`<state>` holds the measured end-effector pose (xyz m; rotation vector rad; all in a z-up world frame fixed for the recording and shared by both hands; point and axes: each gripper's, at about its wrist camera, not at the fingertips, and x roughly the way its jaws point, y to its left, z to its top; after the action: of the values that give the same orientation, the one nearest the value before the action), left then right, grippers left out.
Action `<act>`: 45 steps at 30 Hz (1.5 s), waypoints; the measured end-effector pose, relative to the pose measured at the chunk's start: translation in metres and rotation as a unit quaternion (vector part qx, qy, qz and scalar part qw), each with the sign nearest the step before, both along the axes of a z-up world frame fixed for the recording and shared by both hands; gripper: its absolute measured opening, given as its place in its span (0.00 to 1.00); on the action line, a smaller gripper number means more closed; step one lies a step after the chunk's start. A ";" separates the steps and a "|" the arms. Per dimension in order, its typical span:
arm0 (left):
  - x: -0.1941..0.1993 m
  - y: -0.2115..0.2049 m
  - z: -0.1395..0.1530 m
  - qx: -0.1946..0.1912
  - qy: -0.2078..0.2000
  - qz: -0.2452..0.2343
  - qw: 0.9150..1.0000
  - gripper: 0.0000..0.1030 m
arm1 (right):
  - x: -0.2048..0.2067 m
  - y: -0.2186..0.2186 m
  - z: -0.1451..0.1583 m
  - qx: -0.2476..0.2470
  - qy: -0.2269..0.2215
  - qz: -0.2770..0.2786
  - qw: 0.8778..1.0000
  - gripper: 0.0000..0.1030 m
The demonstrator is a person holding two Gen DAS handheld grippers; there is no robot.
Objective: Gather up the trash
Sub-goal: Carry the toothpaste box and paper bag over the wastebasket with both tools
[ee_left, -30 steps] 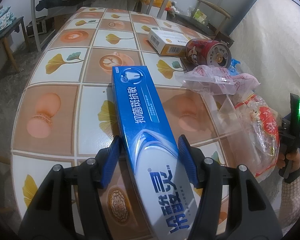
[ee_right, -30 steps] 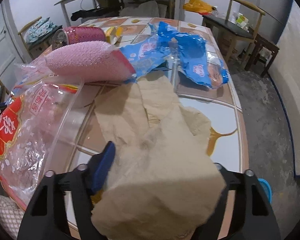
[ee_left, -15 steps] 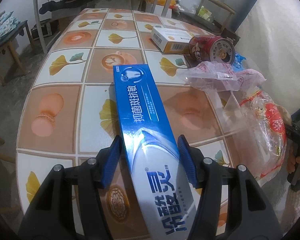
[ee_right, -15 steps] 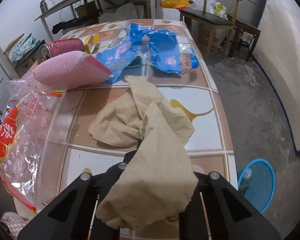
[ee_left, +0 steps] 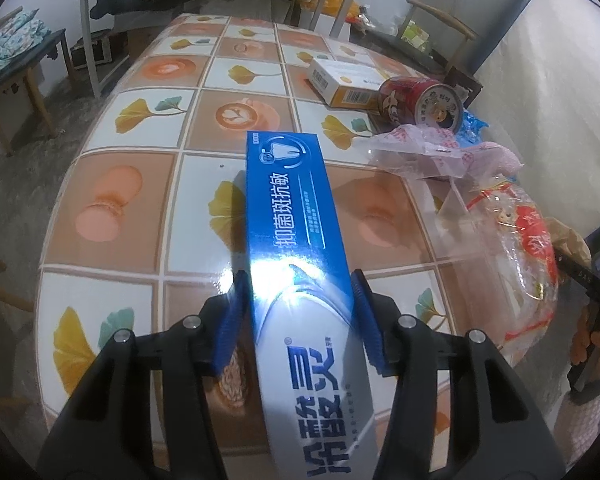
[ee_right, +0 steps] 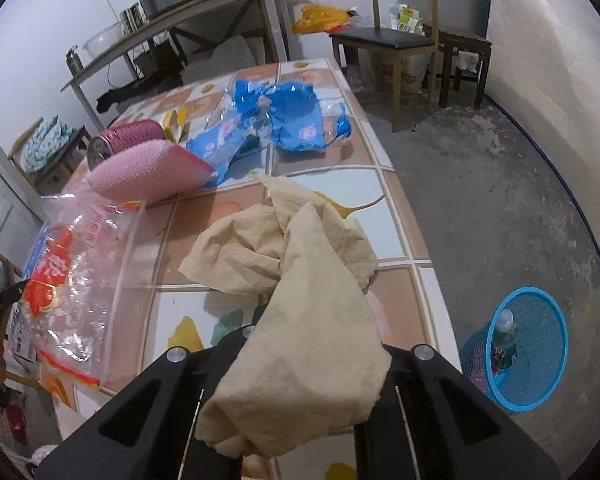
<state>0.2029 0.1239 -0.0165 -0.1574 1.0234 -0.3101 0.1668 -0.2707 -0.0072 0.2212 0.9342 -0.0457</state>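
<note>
A blue and silver toothpaste box (ee_left: 296, 208) lies flat on the tiled table (ee_left: 140, 184). My left gripper (ee_left: 298, 280) straddles its near half, jaws closing, and the blue pads (ee_left: 238, 312) touch the box's long sides. My right gripper (ee_right: 300, 320) is shut on a crumpled beige paper (ee_right: 312, 264). One end of the paper is pinched and raised over the fingers, which it hides. The rest of it trails on the table near the right edge. In the left wrist view the right gripper (ee_left: 592, 280) shows at the far right.
A clear bag with red print (ee_right: 68, 296) hangs over the near table edge. Behind it lie a pink sponge (ee_right: 148, 168), a red can (ee_left: 420, 104), a white and orange box (ee_left: 340, 80) and blue wrappers (ee_right: 292, 120). A blue basket (ee_right: 540, 360) stands on the floor to the right.
The left pads have drawn in from a small gap to the box's sides. The right gripper shut on the beige paper, rolled and pulled it back, and the blue basket came into view.
</note>
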 end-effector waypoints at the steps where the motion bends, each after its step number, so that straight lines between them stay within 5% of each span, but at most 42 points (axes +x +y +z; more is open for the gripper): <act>1: -0.002 0.001 0.002 -0.002 -0.003 0.001 1.000 0.47 | -0.002 0.000 0.002 0.001 -0.003 -0.001 1.000 0.07; 12: -0.030 0.007 0.038 -0.029 -0.054 -0.004 0.998 0.46 | -0.032 -0.008 0.037 0.019 -0.059 -0.016 0.998 0.07; 24: -0.052 -0.043 0.117 -0.081 -0.141 -0.112 0.980 0.46 | -0.126 -0.060 0.105 -0.003 -0.154 -0.115 0.981 0.07; 30: -0.053 -0.104 0.141 -0.103 -0.151 -0.199 0.963 0.46 | -0.181 -0.095 0.107 -0.014 -0.170 -0.182 0.968 0.07; 37: -0.066 -0.215 0.160 -0.110 -0.146 -0.312 0.932 0.46 | -0.233 -0.135 0.079 -0.004 -0.160 -0.256 0.953 0.07; 45: -0.077 -0.380 0.130 -0.119 -0.045 -0.424 0.897 0.46 | -0.270 -0.192 0.003 0.041 -0.111 -0.335 0.935 0.07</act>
<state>0.1260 -0.2560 0.1134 0.0976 0.9126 -1.2329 -0.1030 -0.4627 -0.0040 0.6044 0.6015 -0.6008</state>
